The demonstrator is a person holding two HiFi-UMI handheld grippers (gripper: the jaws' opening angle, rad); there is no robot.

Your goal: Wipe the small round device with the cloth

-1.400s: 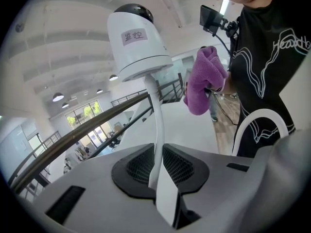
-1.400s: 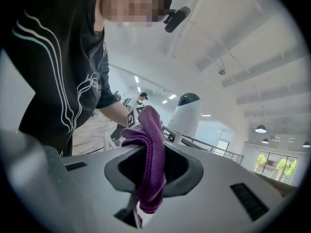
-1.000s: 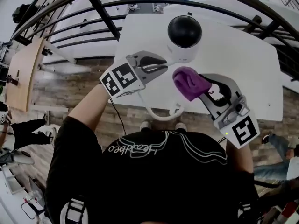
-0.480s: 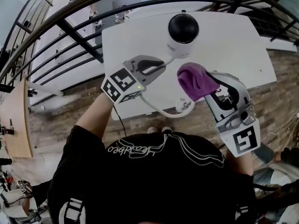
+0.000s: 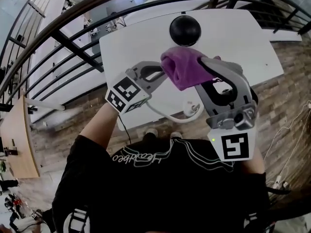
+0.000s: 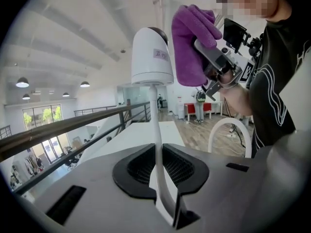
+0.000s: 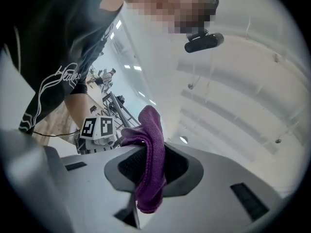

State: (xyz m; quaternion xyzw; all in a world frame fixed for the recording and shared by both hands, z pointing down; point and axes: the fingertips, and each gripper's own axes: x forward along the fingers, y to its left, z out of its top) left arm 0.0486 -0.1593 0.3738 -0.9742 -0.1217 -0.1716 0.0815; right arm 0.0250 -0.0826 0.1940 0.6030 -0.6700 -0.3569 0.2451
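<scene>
"Purple cloth (image 5: 183, 68), bunched up, with the right tongs (image 5: 201, 64) clamped on a fold of it. Where is the device?"

"The small round device (image 5: 185, 30) is up above the white counter (image 5: 233, 38), its black dome facing the person. It stands on the end of a thin white cable (image 6: 154, 110), and the left tongs (image 5: 163, 73) are closed on that cable some way below the body. As far as I can judge, nothing else supports it."

"Is the cloth on it yet?"

"Just beside its top, on the person's side. I cannot tell whether they touch."

"What worries you, then?"

"The hold, mostly. A cable is a slim, smooth thing to clamp, and I'd expect any sideways push from the cloth to tip or twist the device about that one point, or to draw the cable through the pads."

"And the cloth itself?"

"Only a fold is pinched, and the rest hangs loose. A hard drag across the dome could pull it free, or the bare tongs could meet the dome and mark it."
</scene>
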